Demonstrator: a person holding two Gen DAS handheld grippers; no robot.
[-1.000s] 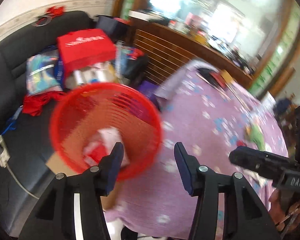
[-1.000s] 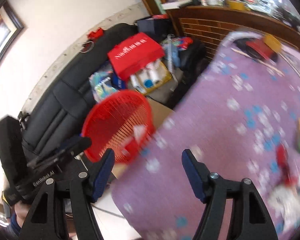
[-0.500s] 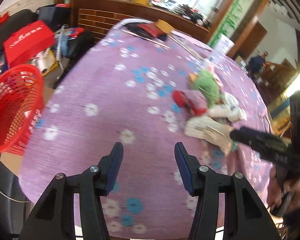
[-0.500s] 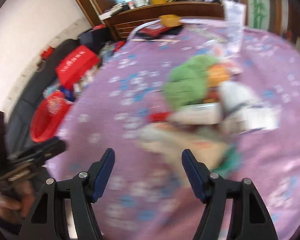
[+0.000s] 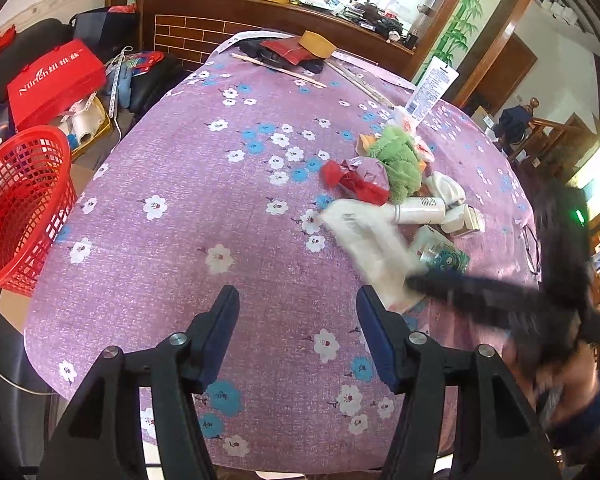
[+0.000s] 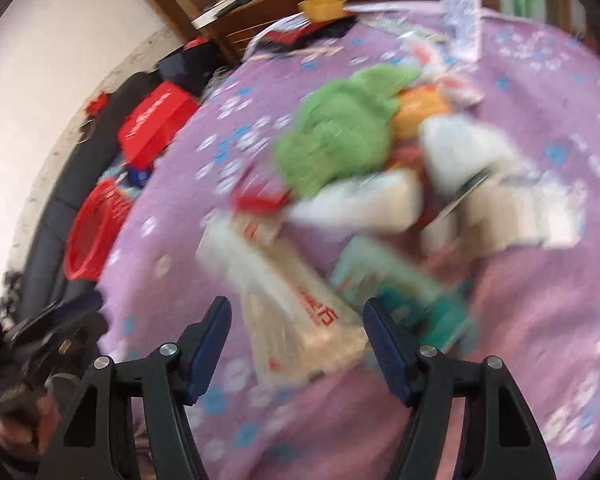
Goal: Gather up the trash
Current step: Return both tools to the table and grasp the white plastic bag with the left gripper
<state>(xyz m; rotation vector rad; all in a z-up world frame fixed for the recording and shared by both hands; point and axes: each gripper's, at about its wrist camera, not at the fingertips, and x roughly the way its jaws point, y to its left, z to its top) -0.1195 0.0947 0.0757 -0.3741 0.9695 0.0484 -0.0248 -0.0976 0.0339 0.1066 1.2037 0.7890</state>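
Jaws spread wide on both the left gripper [image 5: 296,308] and the right gripper [image 6: 296,320], gripping nothing. Lay between the right jaws, low over the counter [image 5: 188,168]: a white wrapper [image 6: 296,300] printed with blurred red characters, unreadable. Heaped just beyond it: trash pile [image 5: 396,184] with a green cloth [image 5: 396,160]. Stood well left, off the counter's edge: red basket [image 5: 20,204]. Read "Nurich" on a red box [image 5: 56,80].

Matt cloth tablecloth [image 5: 188,184], plastic mesh basket [image 5: 20,200], fuzzy green rag [image 5: 398,160].
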